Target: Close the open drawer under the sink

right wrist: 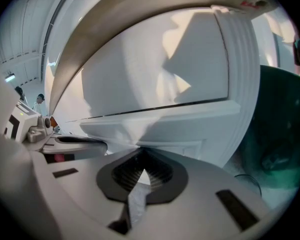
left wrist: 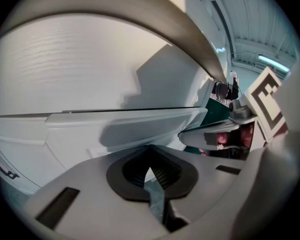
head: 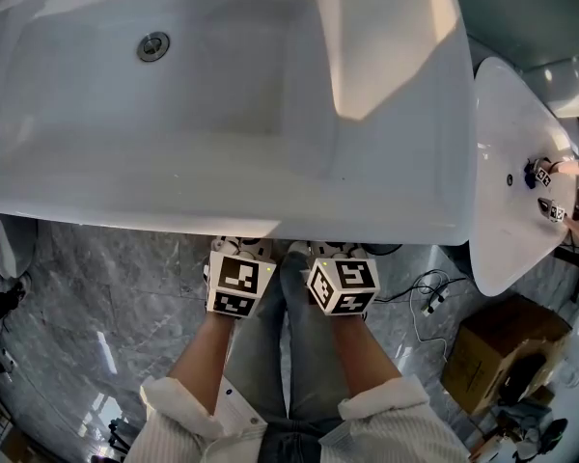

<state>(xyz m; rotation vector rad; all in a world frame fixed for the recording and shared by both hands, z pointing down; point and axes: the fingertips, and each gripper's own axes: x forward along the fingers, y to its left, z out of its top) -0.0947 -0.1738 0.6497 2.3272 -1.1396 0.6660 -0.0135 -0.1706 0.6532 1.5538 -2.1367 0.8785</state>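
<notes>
— So, where is the drawer (left wrist: pixel 120 124)?
— Under the sink (head: pixel 222 85). The basin's front rim hides it from the head view. Both gripper views show its white front just ahead, below a thin dark seam.
— And the grippers?
— The left gripper (left wrist: pixel 150 156) and right gripper (right wrist: pixel 142 156) sit side by side beneath that rim. Each has its jaws together with nothing between them, tips close to the drawer front. I cannot tell if they touch it.
— Around them?
— Grey marble floor (head: pixel 106 287), and a cardboard box (head: pixel 497 350) to the right.
</notes>
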